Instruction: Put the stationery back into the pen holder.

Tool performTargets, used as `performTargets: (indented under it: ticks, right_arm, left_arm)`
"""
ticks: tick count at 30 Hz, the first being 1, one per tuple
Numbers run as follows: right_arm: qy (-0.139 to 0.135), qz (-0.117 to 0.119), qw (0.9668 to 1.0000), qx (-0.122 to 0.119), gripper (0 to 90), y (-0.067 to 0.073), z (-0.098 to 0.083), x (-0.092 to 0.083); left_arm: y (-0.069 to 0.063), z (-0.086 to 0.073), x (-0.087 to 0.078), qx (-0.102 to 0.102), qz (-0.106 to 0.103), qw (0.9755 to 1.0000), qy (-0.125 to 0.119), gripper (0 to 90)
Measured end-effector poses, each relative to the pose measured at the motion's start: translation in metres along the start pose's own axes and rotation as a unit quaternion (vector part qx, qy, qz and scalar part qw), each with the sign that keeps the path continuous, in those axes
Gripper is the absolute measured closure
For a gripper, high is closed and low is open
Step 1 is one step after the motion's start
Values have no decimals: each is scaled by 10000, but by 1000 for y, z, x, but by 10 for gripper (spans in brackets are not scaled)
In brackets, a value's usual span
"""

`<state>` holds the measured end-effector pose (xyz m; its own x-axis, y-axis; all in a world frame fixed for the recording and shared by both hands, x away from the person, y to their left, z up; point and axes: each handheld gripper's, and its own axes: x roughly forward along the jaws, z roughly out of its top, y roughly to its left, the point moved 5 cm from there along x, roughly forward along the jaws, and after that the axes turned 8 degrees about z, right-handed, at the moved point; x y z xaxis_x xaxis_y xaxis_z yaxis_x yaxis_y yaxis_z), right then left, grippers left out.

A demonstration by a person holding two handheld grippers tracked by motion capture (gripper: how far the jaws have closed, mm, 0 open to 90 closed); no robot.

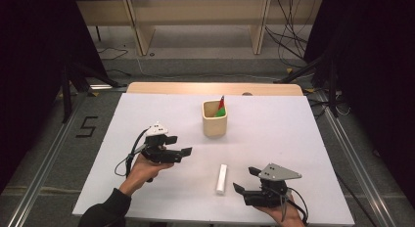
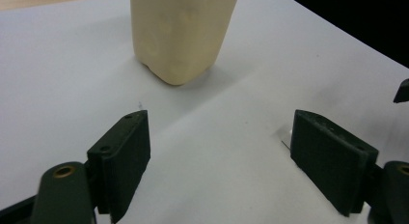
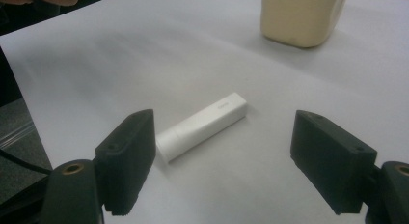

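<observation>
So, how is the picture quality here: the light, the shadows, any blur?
High view: the white table is evenly lit and the surroundings are dark. Left gripper view: the cream cup is soft, with a faint shadow at its base. Right gripper view: the white stick is fairly sharp, with little shadow.

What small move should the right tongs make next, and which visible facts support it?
Probably ease the right tongs forward and down until the white stick-shaped object sits between the jaws. They stand open and empty, the stick lies flat on the white table just ahead of them, and the beige cup already holds a red-and-green item.
</observation>
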<state>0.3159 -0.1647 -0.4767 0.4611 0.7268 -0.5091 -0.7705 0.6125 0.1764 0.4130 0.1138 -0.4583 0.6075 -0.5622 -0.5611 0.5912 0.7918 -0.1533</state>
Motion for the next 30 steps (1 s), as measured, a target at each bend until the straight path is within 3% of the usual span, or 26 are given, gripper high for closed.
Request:
performTargets:
  ticks: [9,16,22,30]
  right_arm:
    - [-8,-116,9999,2,249,-5,-1,-1]
    - [0,-146,9999,4,250,-6,-1,-1]
    - [3,-158,9999,4,253,-6,-2,-1]
    - [10,-160,9999,13,257,-6,-2,0]
  left_arm:
    - [-20,-16,2,172,-60,9997,181,187]
    - [-30,-27,1,138,-99,9996,223,173]
    - [-40,-36,0,235,-177,9992,280,169]
    - [-45,-41,-1,258,-225,9989,313,169]
